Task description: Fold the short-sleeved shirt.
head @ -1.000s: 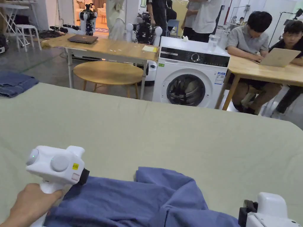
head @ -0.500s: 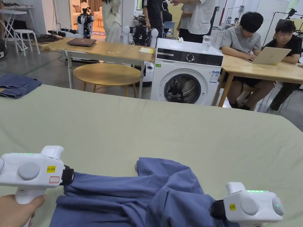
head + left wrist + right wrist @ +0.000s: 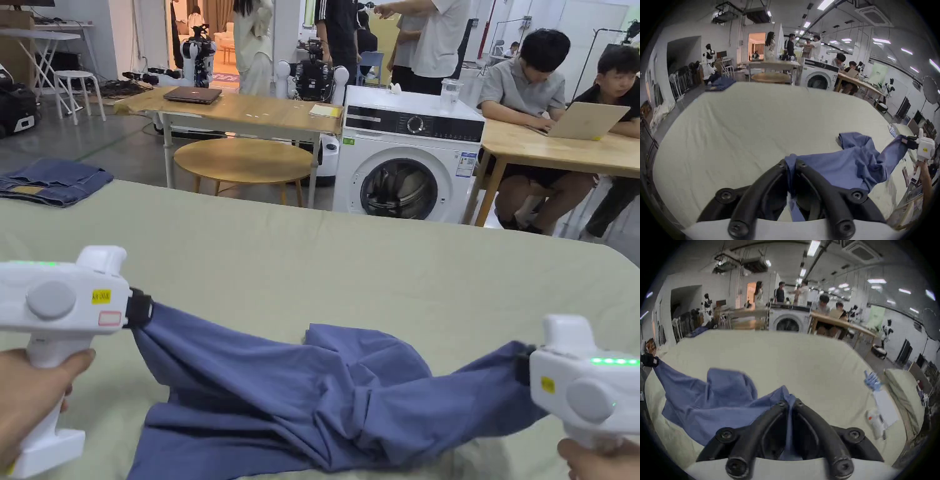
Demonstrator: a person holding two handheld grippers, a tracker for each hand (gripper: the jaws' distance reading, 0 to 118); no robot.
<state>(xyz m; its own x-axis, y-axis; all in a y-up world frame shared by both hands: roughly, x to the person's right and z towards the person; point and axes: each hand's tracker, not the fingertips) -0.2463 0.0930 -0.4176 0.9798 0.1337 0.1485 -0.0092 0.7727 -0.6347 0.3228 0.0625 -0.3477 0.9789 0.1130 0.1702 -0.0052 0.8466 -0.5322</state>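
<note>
A blue short-sleeved shirt (image 3: 300, 400) hangs crumpled between my two grippers over the pale green table (image 3: 350, 275). My left gripper (image 3: 142, 309) is shut on one edge of it at the left; its own view has the cloth pinched between the black jaws, left gripper (image 3: 791, 164). At the right, my right gripper (image 3: 522, 365) is shut on the opposite edge, with blue cloth (image 3: 709, 402) squeezed between the jaws of the right gripper (image 3: 790, 403). The shirt's middle sags onto the table, one fold (image 3: 350, 350) bunched up.
Folded blue jeans (image 3: 53, 181) lie at the table's far left corner. Past the far edge stand a washing machine (image 3: 406, 165), a round wooden stool (image 3: 244, 161) and wooden desks with seated people (image 3: 525, 87). A white tool and blue gloves (image 3: 871, 381) lie at the table's right.
Both grippers have risen and moved apart, the right one far to the right. The shirt is lifted and stretched between them instead of lying bunched.
</note>
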